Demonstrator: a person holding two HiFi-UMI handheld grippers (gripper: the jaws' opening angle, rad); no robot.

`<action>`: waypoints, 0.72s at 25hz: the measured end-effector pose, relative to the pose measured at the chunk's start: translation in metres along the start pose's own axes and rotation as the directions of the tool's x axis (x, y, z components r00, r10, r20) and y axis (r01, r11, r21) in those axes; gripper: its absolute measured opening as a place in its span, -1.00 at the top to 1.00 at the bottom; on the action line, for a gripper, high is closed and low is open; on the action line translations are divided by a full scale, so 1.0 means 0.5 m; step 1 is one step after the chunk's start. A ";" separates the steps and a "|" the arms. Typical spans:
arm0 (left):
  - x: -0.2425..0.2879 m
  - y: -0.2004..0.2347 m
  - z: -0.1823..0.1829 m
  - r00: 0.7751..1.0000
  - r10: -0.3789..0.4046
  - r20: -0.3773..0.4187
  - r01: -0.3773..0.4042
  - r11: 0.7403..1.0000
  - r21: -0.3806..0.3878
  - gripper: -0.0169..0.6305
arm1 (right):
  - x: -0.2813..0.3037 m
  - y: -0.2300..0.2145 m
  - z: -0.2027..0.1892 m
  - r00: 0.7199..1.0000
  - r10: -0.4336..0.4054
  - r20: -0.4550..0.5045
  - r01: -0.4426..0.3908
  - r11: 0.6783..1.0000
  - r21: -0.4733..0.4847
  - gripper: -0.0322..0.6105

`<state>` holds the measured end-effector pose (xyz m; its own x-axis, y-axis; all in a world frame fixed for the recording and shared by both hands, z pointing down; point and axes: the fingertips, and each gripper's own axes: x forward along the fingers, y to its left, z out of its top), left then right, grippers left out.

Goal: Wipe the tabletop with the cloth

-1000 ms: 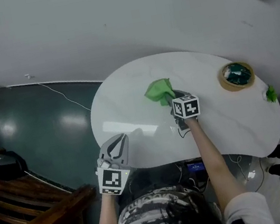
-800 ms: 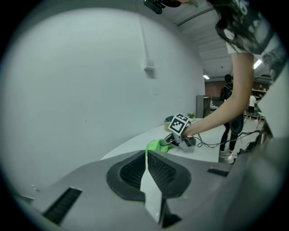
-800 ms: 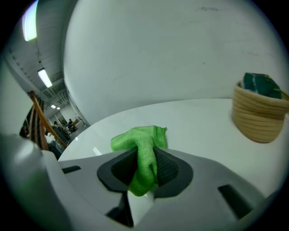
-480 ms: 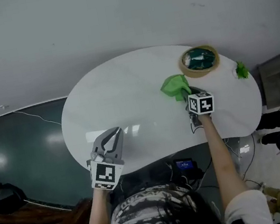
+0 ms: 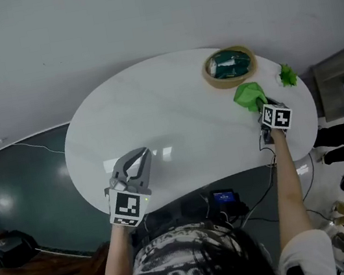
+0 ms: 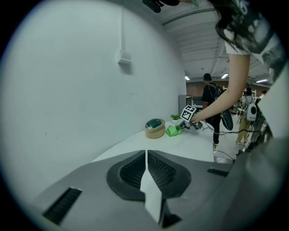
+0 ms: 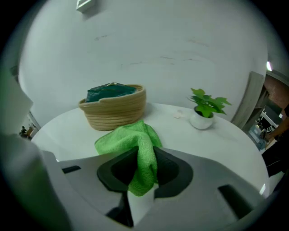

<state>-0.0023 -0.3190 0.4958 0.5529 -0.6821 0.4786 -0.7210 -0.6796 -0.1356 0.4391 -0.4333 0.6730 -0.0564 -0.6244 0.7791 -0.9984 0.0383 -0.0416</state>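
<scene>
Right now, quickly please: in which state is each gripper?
Left gripper: closed, holding nothing.
Right gripper: closed on the green cloth.

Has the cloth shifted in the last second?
Yes. The cloth slid rightward, from mid-table to beside the basket, held by the right gripper.

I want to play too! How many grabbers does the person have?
2. The left gripper is shut and empty by the table's near edge; the right gripper holds the cloth beside the basket. None seems hidden.
</scene>
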 end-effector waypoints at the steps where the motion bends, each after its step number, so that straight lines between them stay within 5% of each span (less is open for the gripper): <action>1: 0.004 -0.005 0.002 1.000 -0.003 -0.003 0.003 1.000 0.005 0.91 | -0.001 -0.028 -0.001 1.000 -0.020 -0.001 0.020 1.000 0.012 0.61; 9: -0.016 -0.018 -0.037 0.999 0.021 -0.048 -0.021 1.000 -0.006 0.91 | -0.035 -0.157 -0.031 0.990 -0.139 -0.012 0.140 0.987 0.084 0.61; 18: -0.072 0.002 -0.052 0.998 0.059 0.007 -0.059 0.998 -0.017 0.91 | -0.096 -0.007 0.021 0.993 -0.059 0.100 0.055 0.998 0.040 0.61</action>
<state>-0.0339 -0.2882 0.5007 0.5124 -0.7231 0.4632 -0.7595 -0.6334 -0.1485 0.4452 -0.4115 0.6292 0.0023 -0.7006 0.7136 -0.9994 -0.0270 -0.0233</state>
